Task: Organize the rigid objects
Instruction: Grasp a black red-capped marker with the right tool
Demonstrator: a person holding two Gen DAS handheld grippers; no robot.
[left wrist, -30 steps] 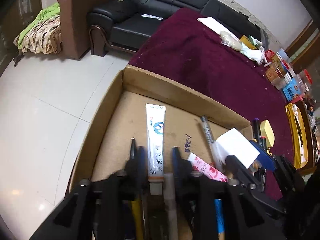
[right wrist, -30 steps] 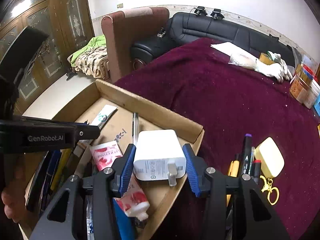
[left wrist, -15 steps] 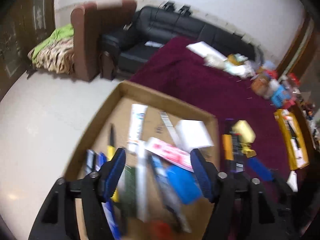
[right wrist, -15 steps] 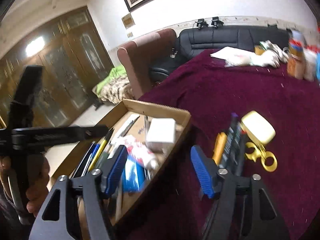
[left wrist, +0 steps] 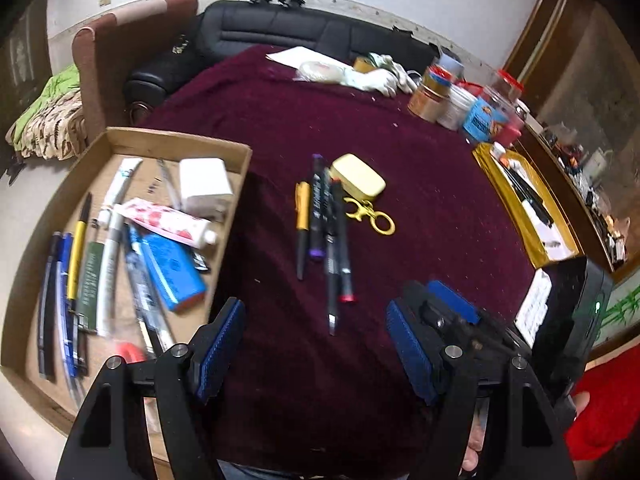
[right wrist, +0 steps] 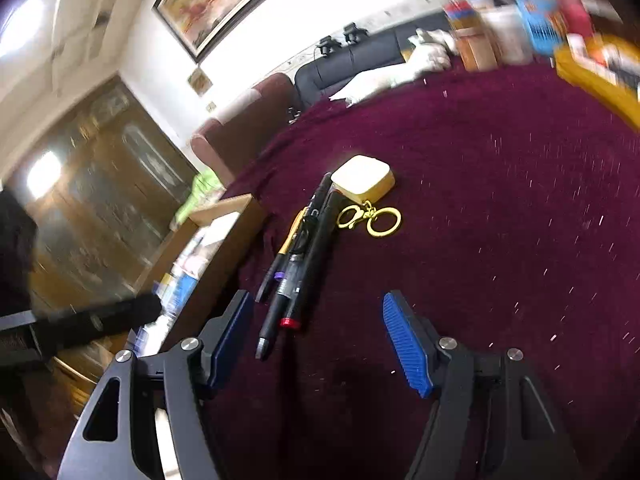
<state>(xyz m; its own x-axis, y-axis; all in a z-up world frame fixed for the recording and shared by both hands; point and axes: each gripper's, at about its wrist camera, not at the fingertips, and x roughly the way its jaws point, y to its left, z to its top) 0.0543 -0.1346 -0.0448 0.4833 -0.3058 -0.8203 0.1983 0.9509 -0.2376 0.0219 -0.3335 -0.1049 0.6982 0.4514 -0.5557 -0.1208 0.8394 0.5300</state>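
Several pens point(left wrist: 320, 232) lie bunched on the maroon cloth beside a yellow case point(left wrist: 358, 178) with a gold key ring point(left wrist: 372, 218). Left of them stands a cardboard box point(left wrist: 176, 136) holding more pens, a white charger point(left wrist: 204, 184), a red-and-white tube point(left wrist: 164, 224) and a blue pack point(left wrist: 172, 272). My left gripper point(left wrist: 316, 344) hovers just short of the pens' near tips, its jaws opening with nothing between them. In the right wrist view my right gripper point(right wrist: 320, 340) is open and empty, with the pens point(right wrist: 300, 264) reaching toward its left finger and the yellow case point(right wrist: 362, 178) beyond.
Jars and tins point(left wrist: 460, 100) crowd the far right of the cloth, next to a yellow tray point(left wrist: 520, 208) and a black box point(left wrist: 568, 308). White gloves and paper point(left wrist: 360, 74) lie at the far edge. A black sofa point(left wrist: 300, 28) stands behind.
Both grippers spread their jaws and swung right, off the box and over the cloth near the loose pens. The white charger left the right gripper and lies in the box.
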